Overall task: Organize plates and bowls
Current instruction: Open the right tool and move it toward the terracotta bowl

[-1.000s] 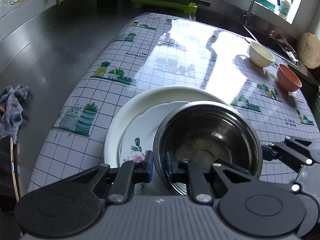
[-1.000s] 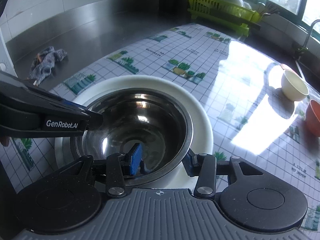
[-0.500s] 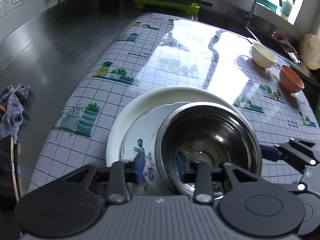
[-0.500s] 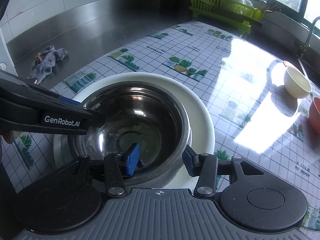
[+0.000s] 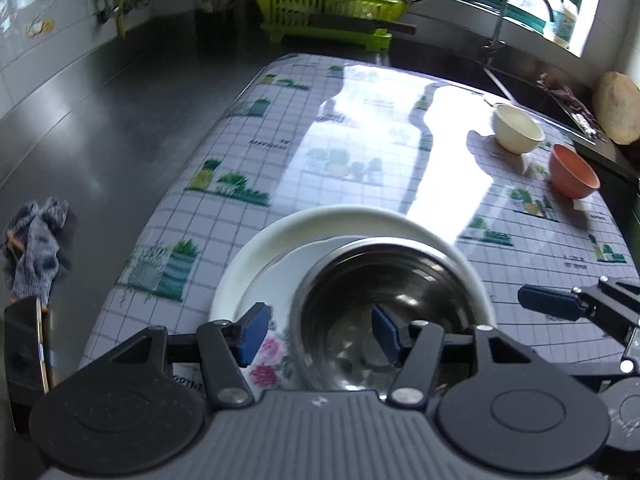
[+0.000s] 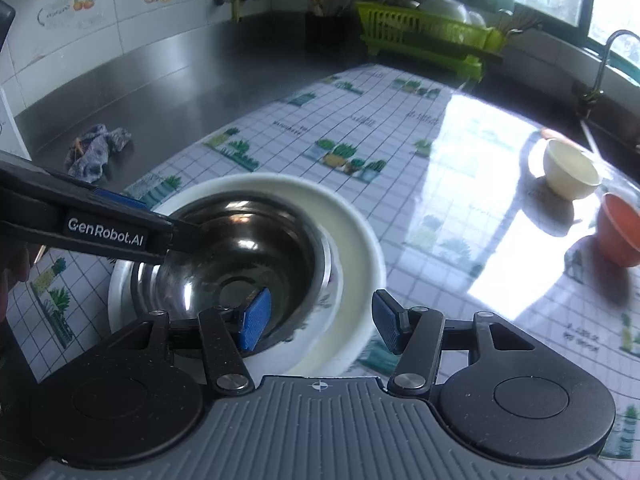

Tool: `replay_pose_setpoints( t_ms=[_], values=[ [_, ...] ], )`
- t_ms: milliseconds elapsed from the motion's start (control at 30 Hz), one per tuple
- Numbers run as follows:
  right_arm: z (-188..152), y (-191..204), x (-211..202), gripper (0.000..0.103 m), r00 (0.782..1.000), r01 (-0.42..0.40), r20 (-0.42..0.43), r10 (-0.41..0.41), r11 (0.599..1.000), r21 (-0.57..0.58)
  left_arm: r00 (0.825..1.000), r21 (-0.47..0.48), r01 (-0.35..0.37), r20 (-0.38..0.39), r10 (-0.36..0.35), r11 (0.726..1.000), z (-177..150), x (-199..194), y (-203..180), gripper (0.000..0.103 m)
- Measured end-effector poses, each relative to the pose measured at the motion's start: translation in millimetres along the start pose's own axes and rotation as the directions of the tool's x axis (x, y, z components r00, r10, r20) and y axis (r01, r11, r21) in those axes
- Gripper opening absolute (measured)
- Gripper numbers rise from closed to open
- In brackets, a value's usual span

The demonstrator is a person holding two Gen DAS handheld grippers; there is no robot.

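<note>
Angling down | left gripper, right gripper opening | astride steel bowl rim

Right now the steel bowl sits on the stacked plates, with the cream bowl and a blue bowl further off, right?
Not quite: in the left wrist view the bowl beside the cream bowl is orange, not blue. The steel bowl does sit on the stacked plates.

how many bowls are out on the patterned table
3: steel bowl stacked on the plates nearest the grippers, cream bowl and orange bowl at the far right. The dish rack may hold more.
</note>
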State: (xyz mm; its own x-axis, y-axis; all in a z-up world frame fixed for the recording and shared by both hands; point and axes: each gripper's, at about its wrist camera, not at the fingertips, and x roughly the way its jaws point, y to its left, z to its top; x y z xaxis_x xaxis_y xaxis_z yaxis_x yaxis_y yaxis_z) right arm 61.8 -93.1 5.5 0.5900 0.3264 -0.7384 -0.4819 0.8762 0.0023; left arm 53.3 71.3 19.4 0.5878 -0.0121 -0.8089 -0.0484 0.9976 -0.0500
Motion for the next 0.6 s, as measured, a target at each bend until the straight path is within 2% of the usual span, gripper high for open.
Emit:
replay_pose_setpoints(
  t_ms=[233, 500, 600],
  values=[
    [-5.6, -40.0, -18.9, 0.056, 0.998, 0.063, 0.006, -0.064, 0.997, 0.037, 0.998, 0.046, 0.057, 0.010, -0.057, 0.997, 10.9, -4.1, -47.3, 0.064],
    [-17.3, -107.6, -35.5, 0.056, 0.988, 0.153, -0.012, -0.153, 0.982, 0.109, 0.989, 0.067, 0.143, -0.043, -0.141, 0.987, 29.2, 12.9, -116.3, 0.064],
    [-18.8, -137.6, -36.0, 0.055, 0.984, 0.179, -0.023, -0.178, 0.972, 0.153, 0.985, 0.102, 0.170, -0.054, -0.165, 0.980, 43.6, 23.1, -146.7, 0.064]
  ],
)
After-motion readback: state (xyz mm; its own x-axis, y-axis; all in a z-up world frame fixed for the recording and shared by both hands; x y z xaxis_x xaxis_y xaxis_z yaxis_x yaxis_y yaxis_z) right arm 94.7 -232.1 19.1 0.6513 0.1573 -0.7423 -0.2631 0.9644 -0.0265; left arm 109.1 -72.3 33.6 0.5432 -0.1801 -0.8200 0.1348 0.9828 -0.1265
